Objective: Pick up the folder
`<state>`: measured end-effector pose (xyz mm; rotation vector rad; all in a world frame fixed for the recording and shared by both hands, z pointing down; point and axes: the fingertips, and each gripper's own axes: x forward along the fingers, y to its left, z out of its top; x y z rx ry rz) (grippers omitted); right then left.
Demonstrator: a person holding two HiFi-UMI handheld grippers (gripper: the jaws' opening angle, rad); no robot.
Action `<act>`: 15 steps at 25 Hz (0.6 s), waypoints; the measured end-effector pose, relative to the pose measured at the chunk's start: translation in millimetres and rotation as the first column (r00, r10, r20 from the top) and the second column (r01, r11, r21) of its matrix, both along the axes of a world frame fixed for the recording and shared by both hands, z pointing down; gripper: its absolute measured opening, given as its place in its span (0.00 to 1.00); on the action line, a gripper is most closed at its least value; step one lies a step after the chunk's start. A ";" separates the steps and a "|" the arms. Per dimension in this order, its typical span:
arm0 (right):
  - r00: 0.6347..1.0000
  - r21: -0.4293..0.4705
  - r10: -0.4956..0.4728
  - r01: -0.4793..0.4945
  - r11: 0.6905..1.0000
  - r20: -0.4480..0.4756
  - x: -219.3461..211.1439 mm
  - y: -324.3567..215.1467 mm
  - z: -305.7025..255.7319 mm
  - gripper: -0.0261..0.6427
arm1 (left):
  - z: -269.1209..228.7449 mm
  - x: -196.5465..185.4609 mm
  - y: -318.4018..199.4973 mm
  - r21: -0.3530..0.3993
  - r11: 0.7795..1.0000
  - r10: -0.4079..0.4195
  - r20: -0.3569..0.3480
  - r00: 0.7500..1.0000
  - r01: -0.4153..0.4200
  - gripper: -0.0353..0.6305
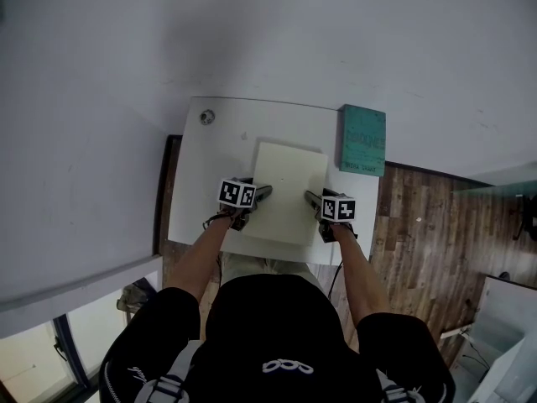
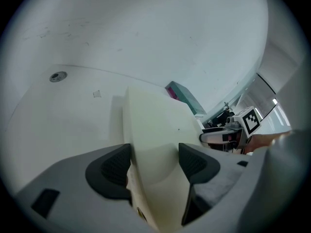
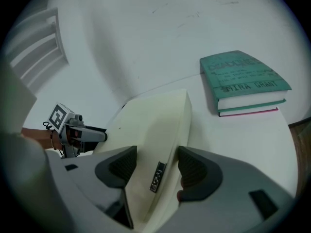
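Observation:
The folder [image 1: 285, 190] is a flat cream rectangle held over the white table [image 1: 210, 154], and the shadow along its left edge shows it slightly off the tabletop. My left gripper [image 1: 262, 193] is shut on the folder's left edge, and my right gripper [image 1: 310, 197] is shut on its right edge. In the left gripper view the folder [image 2: 155, 125] runs between both pads of the left gripper [image 2: 154, 164]. In the right gripper view the folder [image 3: 155, 123], with a small dark label on its edge, sits clamped in the right gripper [image 3: 155, 166].
A teal book [image 1: 363, 139] lies on a second book at the table's right side, close to the folder's far right corner. A small round fitting [image 1: 207, 117] sits at the table's far left corner. The wall stands behind the table, and wood floor [image 1: 428, 225] lies to the right.

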<state>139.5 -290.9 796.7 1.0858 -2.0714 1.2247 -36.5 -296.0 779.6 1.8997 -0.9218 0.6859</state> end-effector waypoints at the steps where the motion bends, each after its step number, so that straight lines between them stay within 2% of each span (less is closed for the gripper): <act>1: 1.000 0.004 0.002 -0.002 1.000 -0.001 -1.6 0.1 -1.7 0.46 | -1.4 -1.6 0.1 0.000 1.000 0.002 -0.002 1.000 -0.002 0.54; 15: 0.996 0.143 0.083 -0.079 0.987 -0.021 -41.6 -17.0 -60.1 0.45 | -61.8 -44.0 -33.6 0.119 0.992 0.047 -0.040 0.998 -0.042 0.50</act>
